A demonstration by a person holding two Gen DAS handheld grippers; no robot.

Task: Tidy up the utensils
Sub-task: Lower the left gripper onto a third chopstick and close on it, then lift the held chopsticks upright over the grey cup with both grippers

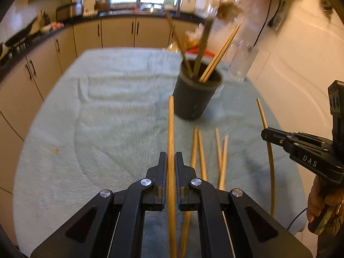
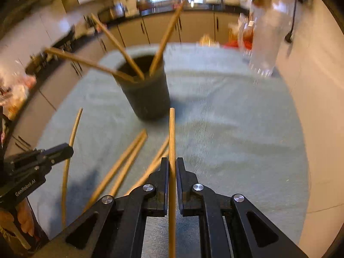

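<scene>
Your left tool (image 1: 171, 172) is clamped on a single wooden chopstick (image 1: 171, 133), whose tip points toward the dark cup (image 1: 194, 99). The chopstick's lower end runs down between the tool's arms and is cut off at the bottom edge of the left wrist view. Your right tool (image 2: 172, 176) is likewise closed on its own chopstick (image 2: 172, 142), the tip stopping just short of the dark cup's base; that stick is also cut off at the bottom of the right wrist view.

The dark cup stands upright on the pale green cloth (image 1: 107, 118) covering the counter, with several sticks (image 1: 217, 58) leaning out of it. How many it holds is hard to say: the left wrist view shows about four or five, the right wrist view three, and motion blur smears them.

On the cloth just this side of the cup lie four loose chopsticks (image 1: 201, 154) in two rough pairs, their near ends hidden behind your left tool.

A clear glass vessel (image 1: 243, 62) stands beyond the cup, blurred, with its top lost in glare. Your right hand (image 1: 322, 202) is only partly visible at the frame's edge, wrapped around the tool's handle.
</scene>
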